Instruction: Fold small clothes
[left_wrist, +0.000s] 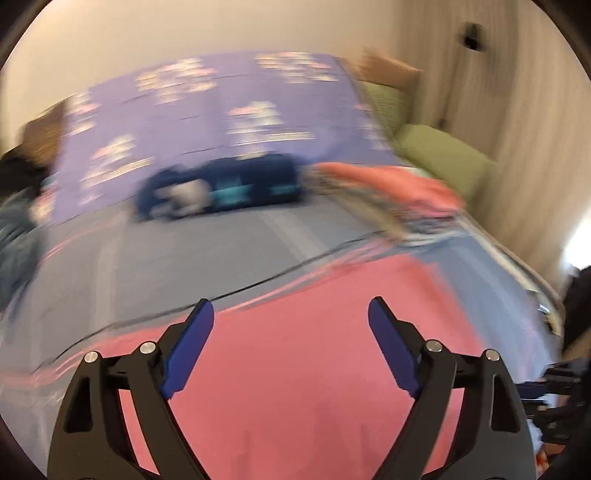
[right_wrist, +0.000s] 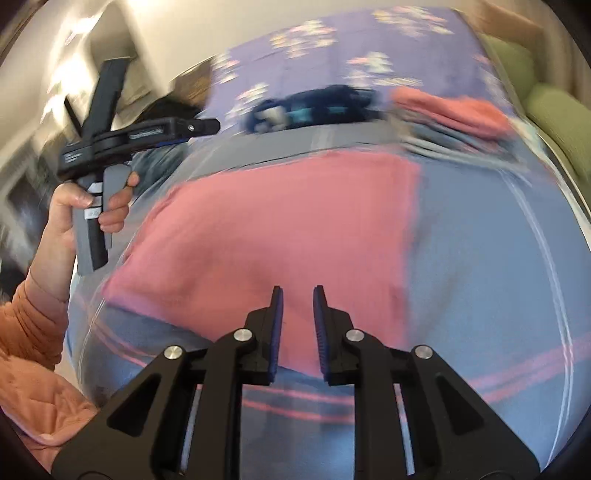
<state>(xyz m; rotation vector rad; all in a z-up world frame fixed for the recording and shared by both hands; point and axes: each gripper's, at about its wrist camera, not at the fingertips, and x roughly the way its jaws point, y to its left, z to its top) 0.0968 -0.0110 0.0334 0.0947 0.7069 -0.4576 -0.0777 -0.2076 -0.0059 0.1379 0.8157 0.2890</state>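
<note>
Left gripper (left_wrist: 291, 314): jaws spread wide apart, nothing between the blue pads (left_wrist: 190, 350). Pink garment (left_wrist: 303, 369) directly below and ahead of the fingertips, flat on the grey-blue striped blanket (left_wrist: 184, 251); no contact between pads and cloth visible. Far edge of the garment just beyond the fingertips, running up toward the right. Further ahead of the tool, well apart: dark blue garment (left_wrist: 221, 188), bunched, with teal marks. Ahead and to the right: pile of folded clothes (left_wrist: 399, 192) with a salmon piece on top. Beyond both: purple patterned bedspread (left_wrist: 207, 110). Far right of the tool: green cushions (left_wrist: 439, 155). View heavily blurred; finer detail not readable.

Right gripper (right_wrist: 298, 295): jaws narrowly apart, a slim gap between the pads, nothing clamped in it. Pink garment (right_wrist: 280, 229) below and ahead of the tips, stretching mostly to the left of the tool, its near edge passing under the fingers; whether the tips touch the cloth cannot be told. Right edge of the garment ahead and slightly right of the tool, bare blanket (right_wrist: 498, 258) beyond it. Left of the tool, raised off the bed: left gripper (right_wrist: 207, 127) seen from the side, held by a hand (right_wrist: 74, 210) on its grey handle, orange quilted sleeve (right_wrist: 33, 332) below. Ahead, well apart: dark blue garment (right_wrist: 317, 107) and clothes pile (right_wrist: 450, 110).
</note>
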